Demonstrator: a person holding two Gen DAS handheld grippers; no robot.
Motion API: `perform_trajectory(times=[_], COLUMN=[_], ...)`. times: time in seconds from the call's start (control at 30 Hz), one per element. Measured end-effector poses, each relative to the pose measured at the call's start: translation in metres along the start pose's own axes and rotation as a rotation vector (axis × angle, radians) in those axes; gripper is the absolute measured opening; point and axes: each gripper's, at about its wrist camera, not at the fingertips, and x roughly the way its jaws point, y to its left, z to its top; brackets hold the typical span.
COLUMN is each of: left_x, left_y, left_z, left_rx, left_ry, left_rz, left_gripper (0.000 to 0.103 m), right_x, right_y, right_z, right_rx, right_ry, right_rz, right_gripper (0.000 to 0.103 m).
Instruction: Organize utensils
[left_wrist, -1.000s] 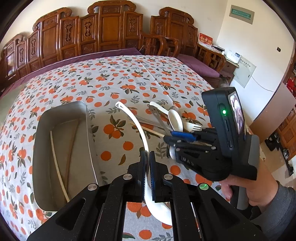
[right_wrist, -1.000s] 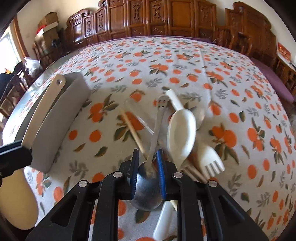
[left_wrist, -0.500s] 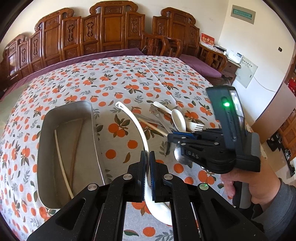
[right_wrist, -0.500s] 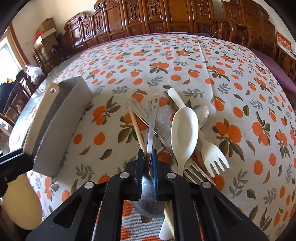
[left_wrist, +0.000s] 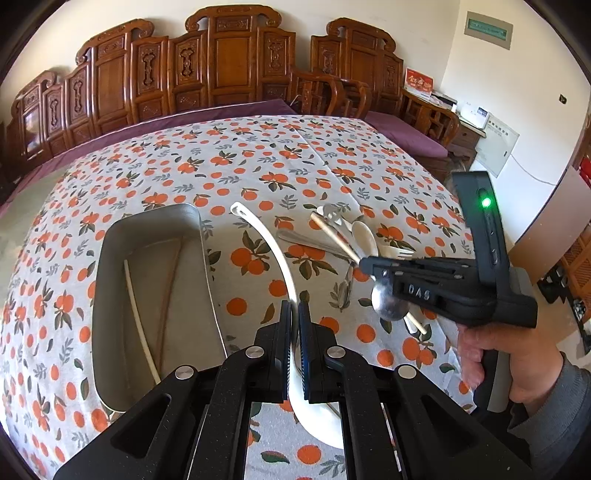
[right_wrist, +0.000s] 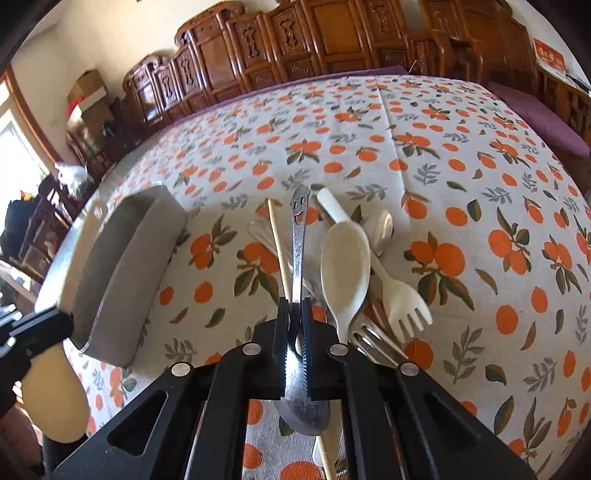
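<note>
With two chopsticks (left_wrist: 140, 317) already lying in the tray (left_wrist: 107, 258), the left gripper (left_wrist: 293, 347) clamps a white ladle (left_wrist: 273, 254), the right gripper (right_wrist: 295, 332), jaws just closing, pinches a metal spoon (right_wrist: 299, 236), and most cutlery (right_wrist: 373, 280) waits on the table (right_wrist: 461, 166).
</note>
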Motion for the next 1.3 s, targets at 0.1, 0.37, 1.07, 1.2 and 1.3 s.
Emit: perform_trajectory(times=[0.1, 0.37, 1.07, 1.2, 1.3], left_x=[0.000, 0.000, 0.004, 0.003, 0.003], left_y=[-0.001, -0.002, -0.006, -0.007, -0.006], left_z=[-0.001, -0.001, -0.003, -0.003, -0.003], left_rx=[0.005, 0.012, 0.014, 0.015, 0.015], left_ry=[0.002, 0.005, 0.012, 0.012, 0.012], left_rz=[0.002, 0.005, 0.006, 0.005, 0.005], left_gripper=[0.003, 0.003, 0.003, 0.003, 0.003], right_x=[-0.002, 0.002, 0.002, -0.002, -0.005], right_y=[-0.007, -0.030, -0.047, -0.048, -0.048], right_z=[0.002, 0.006, 0.004, 0.004, 0.004], right_rx=[0.030, 0.109, 0.155, 0.151, 0.140], right_ry=[-0.014, -0.030, -0.037, -0.046, -0.057], right_rz=[-0.001, -0.016, -0.013, -0.022, -0.027], right_gripper=[0.008, 0.007, 0.001, 0.001, 0.004])
